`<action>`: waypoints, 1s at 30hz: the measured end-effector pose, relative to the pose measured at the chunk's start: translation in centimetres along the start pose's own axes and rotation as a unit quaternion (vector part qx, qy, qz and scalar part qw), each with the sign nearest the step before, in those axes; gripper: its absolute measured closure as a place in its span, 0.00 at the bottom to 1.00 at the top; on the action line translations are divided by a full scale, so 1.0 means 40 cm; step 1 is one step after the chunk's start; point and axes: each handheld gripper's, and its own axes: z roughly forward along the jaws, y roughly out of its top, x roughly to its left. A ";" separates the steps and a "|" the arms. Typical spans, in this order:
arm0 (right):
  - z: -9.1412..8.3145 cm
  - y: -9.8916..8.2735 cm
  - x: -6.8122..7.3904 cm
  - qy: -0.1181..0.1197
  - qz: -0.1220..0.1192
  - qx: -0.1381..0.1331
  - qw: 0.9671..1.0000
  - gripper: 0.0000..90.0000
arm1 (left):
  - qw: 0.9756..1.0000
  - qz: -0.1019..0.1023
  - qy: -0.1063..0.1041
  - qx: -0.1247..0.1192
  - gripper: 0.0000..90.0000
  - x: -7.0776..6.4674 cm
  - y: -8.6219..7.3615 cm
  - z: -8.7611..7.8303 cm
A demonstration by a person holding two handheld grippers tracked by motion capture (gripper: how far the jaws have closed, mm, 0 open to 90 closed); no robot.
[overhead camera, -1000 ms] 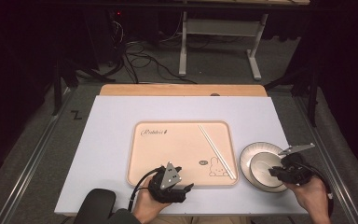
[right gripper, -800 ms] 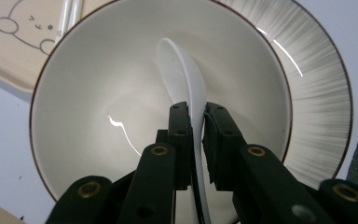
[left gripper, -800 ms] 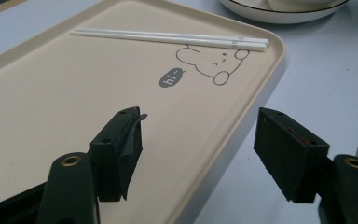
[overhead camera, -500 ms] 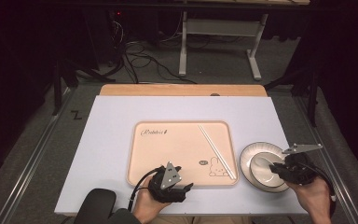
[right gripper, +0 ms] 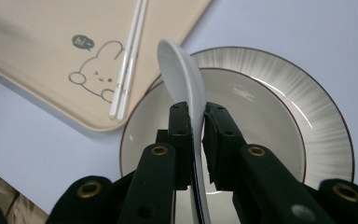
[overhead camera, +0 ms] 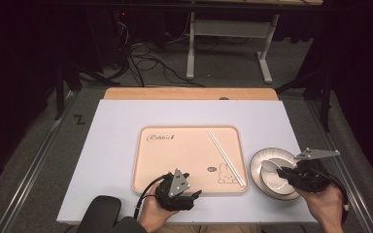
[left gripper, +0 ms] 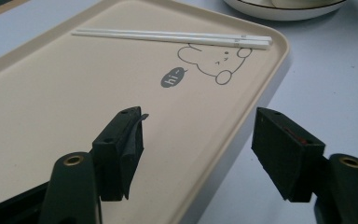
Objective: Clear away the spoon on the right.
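A beige tray (overhead camera: pixel 145 160) with a bunny print lies mid-table, and a pair of white chopsticks (overhead camera: pixel 226 156) rests along its right side. To its right a shallow white bowl (overhead camera: pixel 272 182) sits on a striped plate (overhead camera: pixel 272 152). My right gripper (overhead camera: pixel 284 174) hovers over the bowl, shut on a white ceramic spoon (right gripper: pixel 179 65) held on edge between the pads (right gripper: pixel 214 135), its bowl end pointing toward the tray. My left gripper (left gripper: pixel 198 116) rests at the tray's near edge, jaws wide apart with nothing between them. The chopsticks (left gripper: pixel 168 36) lie beyond it.
A white mat (overhead camera: pixel 111 131) covers the table, with a wooden strip (overhead camera: pixel 189 93) along the far edge. Beyond the table are a metal stand (overhead camera: pixel 228 43) and cables (overhead camera: pixel 150 58) on a dark floor. A black pad (overhead camera: pixel 99 213) sits at the near-left corner.
My right gripper has risen a little above the bowl with the spoon still clamped. The left gripper has stayed put.
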 end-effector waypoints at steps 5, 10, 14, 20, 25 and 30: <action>-0.004 0.019 0.016 0.014 -0.011 -0.011 1.000 0.92 | 1.000 -0.003 0.008 -0.004 0.38 0.005 0.000 -0.008; 0.011 0.036 0.025 0.024 -0.020 -0.012 0.999 0.92 | 1.000 -0.004 0.019 -0.009 0.38 0.011 0.000 -0.020; 0.027 0.050 0.033 0.032 -0.030 -0.010 0.999 0.92 | 0.999 -0.005 0.029 -0.011 0.38 0.016 -0.001 -0.027; 0.053 0.078 0.045 0.043 -0.048 -0.004 0.998 0.92 | 0.999 -0.005 0.050 -0.016 0.38 0.026 -0.003 -0.047; 0.073 0.107 0.060 0.051 -0.064 -0.005 0.997 0.92 | 0.997 -0.014 0.068 -0.027 0.38 0.033 -0.003 -0.067; 0.092 0.132 0.073 0.054 -0.074 0.002 0.996 0.92 | 0.996 -0.014 0.085 -0.031 0.38 0.043 -0.004 -0.074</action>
